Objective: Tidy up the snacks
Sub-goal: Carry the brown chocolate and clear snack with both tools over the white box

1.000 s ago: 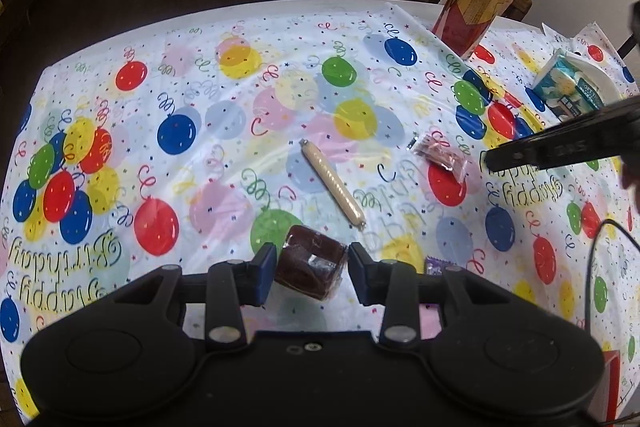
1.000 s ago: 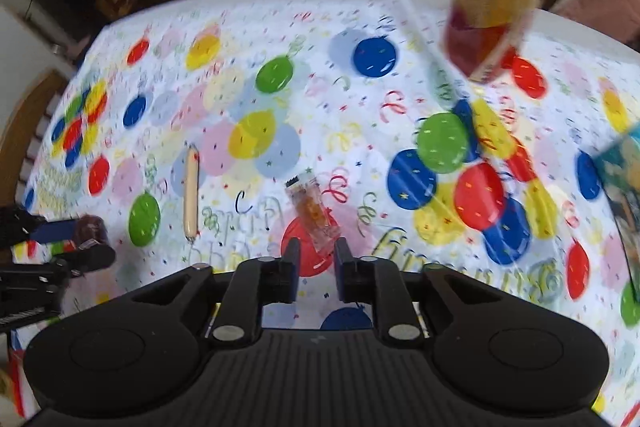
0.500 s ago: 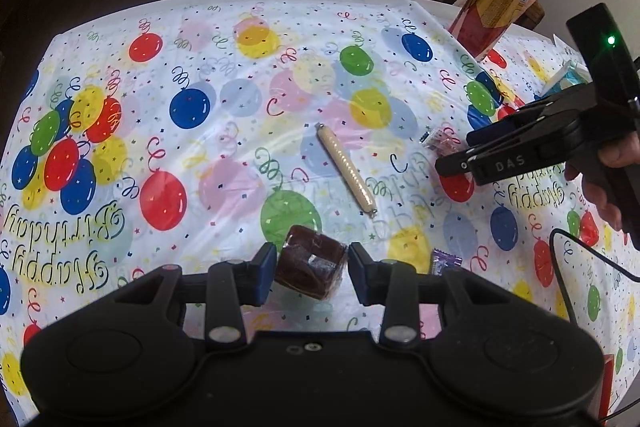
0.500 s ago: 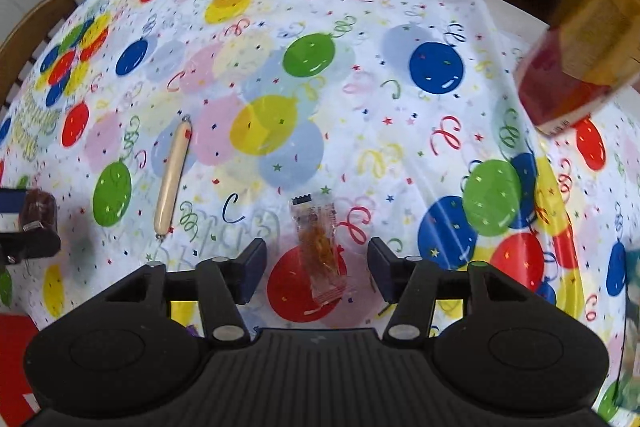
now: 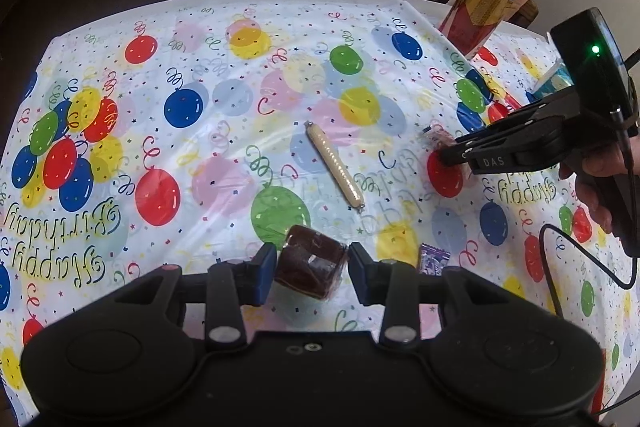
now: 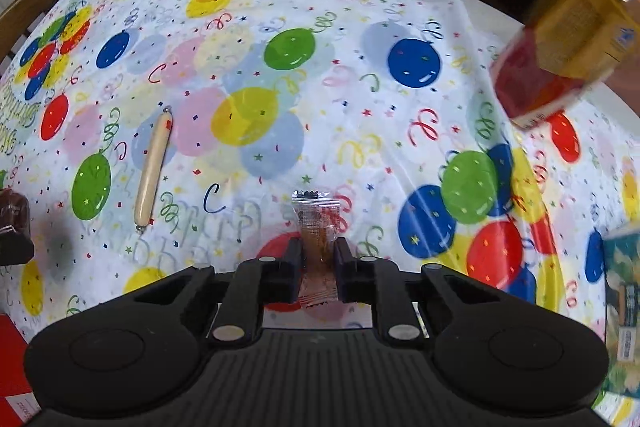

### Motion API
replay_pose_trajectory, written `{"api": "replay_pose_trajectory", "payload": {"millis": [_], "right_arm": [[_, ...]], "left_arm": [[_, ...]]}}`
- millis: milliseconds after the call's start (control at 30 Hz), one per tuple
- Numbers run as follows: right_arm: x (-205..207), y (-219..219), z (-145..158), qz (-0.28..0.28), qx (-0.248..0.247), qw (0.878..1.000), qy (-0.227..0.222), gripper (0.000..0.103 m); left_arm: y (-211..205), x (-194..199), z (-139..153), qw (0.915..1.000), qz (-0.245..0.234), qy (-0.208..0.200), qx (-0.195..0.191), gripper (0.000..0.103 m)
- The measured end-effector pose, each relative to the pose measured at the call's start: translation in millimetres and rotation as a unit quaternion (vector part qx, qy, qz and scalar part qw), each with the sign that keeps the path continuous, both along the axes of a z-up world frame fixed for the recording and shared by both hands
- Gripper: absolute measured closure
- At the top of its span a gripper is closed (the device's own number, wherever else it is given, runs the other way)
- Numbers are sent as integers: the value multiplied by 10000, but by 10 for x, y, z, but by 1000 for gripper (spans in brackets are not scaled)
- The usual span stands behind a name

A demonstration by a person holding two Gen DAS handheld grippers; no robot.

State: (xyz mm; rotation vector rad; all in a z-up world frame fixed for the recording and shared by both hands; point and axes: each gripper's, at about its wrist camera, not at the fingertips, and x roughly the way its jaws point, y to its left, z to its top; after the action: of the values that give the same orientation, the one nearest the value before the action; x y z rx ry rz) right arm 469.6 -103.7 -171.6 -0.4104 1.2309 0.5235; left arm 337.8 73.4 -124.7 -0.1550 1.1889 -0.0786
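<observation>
Two wrist views over a round worktop (image 5: 120, 39) covered w/ a white plastic cloth printed w/ coloured balloons & "Happy Birthday". The left hand-held gripper (image 5: 312, 269) has a dark brown, plastic-wrapped round cake (image 5: 311, 266) between its blue-padded fingers; fingers sit right beside the cake, but full contact isn't clear, and whether it is lifted off the cloth can't be told. The right hand-held gripper (image 6: 319, 259) is closed on a small clear sachet w/ orange-brown filling (image 6: 316, 227), pinched at its lower half, crimped top edge pointing away; it lies over a red balloon print, approx. at cloth level. Between the two, loose on the cloth: a long pale sausage-shaped stick snack w/ metal clip ends (image 5: 335, 167). A small purple foil candy wrapper (image 5: 433, 259) lies just beside the left gripper's right finger. An orange-and-red labelled plastic bottle (image 5: 486, 3) stands at the far edge. Step in hand, likely: picking up, both hands loaded at once. Next move prob. calls for lifting each snack clear & carrying it to a gathering spot; sachet is thin & slippery, so a firm, level hold matters.
</observation>
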Motion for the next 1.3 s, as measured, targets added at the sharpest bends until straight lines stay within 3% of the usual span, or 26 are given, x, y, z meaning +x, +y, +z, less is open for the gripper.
{"api": "replay_pose_trajectory", "payload": {"millis": [433, 833, 1300], "right_arm": [[-671, -280, 759, -251, 366, 9989, -180, 87], [-1589, -497, 1448, -344, 813, 9950, -460, 87], [-2590, -667, 1866, -368, 1231, 9900, -581, 87]], "left_arm": [[-199, -348, 381, 9992, -199, -332, -42, 66], [-345, -950, 781, 9974, -432, -583, 48, 66], [-422, -1661, 1013, 9951, -742, -648, 66, 66]]}}
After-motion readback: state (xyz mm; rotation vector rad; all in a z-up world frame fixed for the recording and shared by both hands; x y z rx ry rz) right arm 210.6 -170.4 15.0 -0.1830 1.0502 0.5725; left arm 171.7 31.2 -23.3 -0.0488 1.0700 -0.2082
